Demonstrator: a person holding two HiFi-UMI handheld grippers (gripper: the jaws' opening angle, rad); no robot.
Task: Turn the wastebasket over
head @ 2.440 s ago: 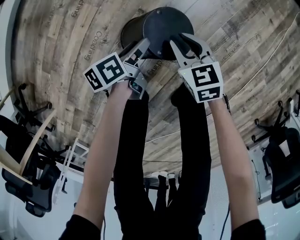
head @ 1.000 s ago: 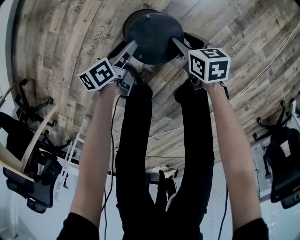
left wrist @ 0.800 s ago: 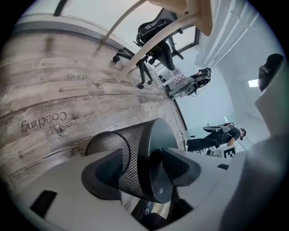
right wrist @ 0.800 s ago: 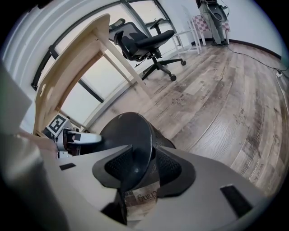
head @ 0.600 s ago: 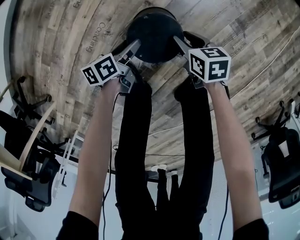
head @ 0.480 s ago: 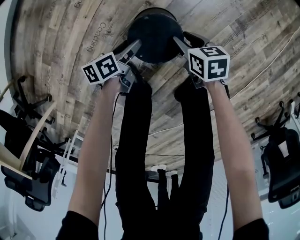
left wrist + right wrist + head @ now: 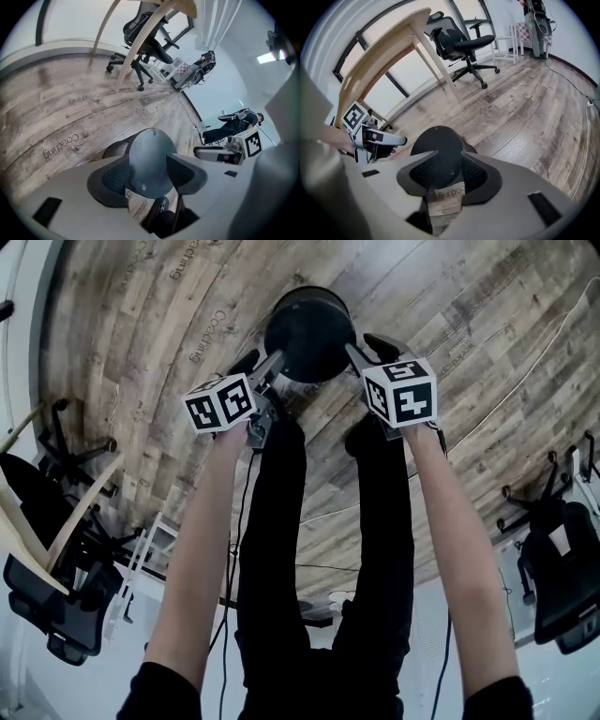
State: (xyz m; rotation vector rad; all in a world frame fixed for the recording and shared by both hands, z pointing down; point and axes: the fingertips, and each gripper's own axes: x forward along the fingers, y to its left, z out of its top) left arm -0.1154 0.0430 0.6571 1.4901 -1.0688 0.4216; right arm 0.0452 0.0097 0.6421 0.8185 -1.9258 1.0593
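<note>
The turning looked done to me. The black round plastic wastebasket (image 7: 309,329) stood mouth down on the grey weathered wooden plank floor (image 7: 169,381), with its flat closed base facing up at me. It sat level, with no tilt I could see. As I judged it, all that remained was to pull my tongs clear and leave it standing.

My left gripper (image 7: 262,362) was on the wastebasket's left flank and my right gripper (image 7: 368,346) on its right flank, so the wastebasket sat between the two. Each reached in toward its side wall near the base. From the head view, the inner jaw of each came right up to the wall. I could not tell whether either one was pressing on it or was only just beside it.

In the left gripper view, the jaws stood wide apart and gripped nothing. The wastebasket's dark base (image 7: 150,159) showed in the gap, just beyond the tips. The right gripper view showed the same. Its jaws were spread and empty, with the wastebasket (image 7: 438,145) ahead of them and bare floor beneath.
</note>
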